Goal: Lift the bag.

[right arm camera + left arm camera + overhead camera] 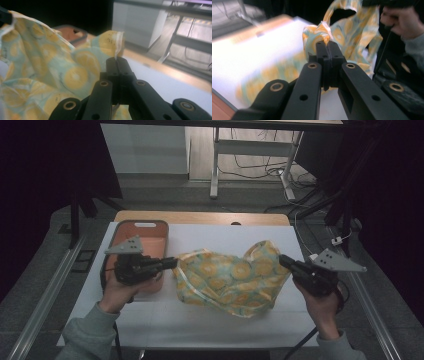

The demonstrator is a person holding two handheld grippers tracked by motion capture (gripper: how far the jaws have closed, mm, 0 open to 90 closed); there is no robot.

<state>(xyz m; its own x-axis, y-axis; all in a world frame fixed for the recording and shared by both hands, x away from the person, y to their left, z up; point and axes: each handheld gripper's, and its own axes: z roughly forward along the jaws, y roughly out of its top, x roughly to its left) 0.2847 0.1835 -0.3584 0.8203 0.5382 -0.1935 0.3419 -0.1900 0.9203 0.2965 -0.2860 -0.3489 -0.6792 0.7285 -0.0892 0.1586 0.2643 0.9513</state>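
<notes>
My left gripper [172, 262] is clamped tight on one edge of the pale green cloth printed with yellow lemon slices [232, 277], and my right gripper [283, 260] pinches the opposite edge. The cloth hangs bunched between them, its lower folds resting on the white table top [210, 320]. Behind my left hand [120, 290] sits a shallow orange-brown plastic tray [142, 232].

Dim room, dark vignetted edges, white table [200, 320] glaring, left gripper view motion-blurred, background soft
</notes>
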